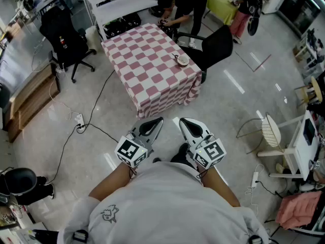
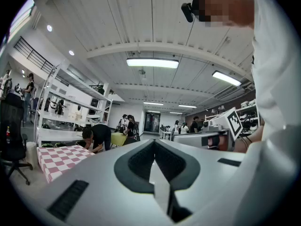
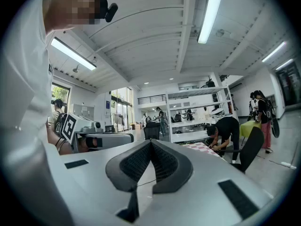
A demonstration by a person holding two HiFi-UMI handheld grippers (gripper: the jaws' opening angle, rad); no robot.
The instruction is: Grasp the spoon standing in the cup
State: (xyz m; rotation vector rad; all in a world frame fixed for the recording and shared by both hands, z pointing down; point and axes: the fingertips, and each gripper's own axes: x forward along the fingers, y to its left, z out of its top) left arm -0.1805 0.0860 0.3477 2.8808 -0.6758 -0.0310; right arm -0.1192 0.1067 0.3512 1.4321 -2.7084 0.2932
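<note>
Step in hand: the approach, not yet begun in earnest. The person stands on the glossy floor, well apart from the table with the pink-and-white checked cloth (image 1: 147, 65), which lies at 12 o'clock in the head view.

- Left gripper (image 1: 158, 120) and right gripper (image 1: 183, 121) are held side by side near the body, tips pointing to 12 o'clock.
- Left gripper view: ribbed black fingers (image 2: 138, 161) are pressed together at the tips, nothing between them.
- Right gripper view: fingers (image 3: 136, 164) likewise closed tip to tip, empty.

Containers:
- A small white cup on a white saucer (image 1: 182, 60) sits near the table's right-hand edge, at about 1 o'clock from the grippers. It looks like the only container on the cloth.
- The task places the spoon in this cup. From here the cup is too small to make out the spoon or which way it leans.

Surroundings:
- A black office chair (image 1: 216, 47) stands just beside the table edge, at 3 o'clock of the cup.
- A person in black (image 1: 185, 4) bends over the table's far end.

Next move, as I judge it: walk up to the table, then choose a gripper. The right looks the nearer side. Open its fingers before reaching in and bring them down either side of the spoon's handle above the rim. The chair may crowd that side.
</note>
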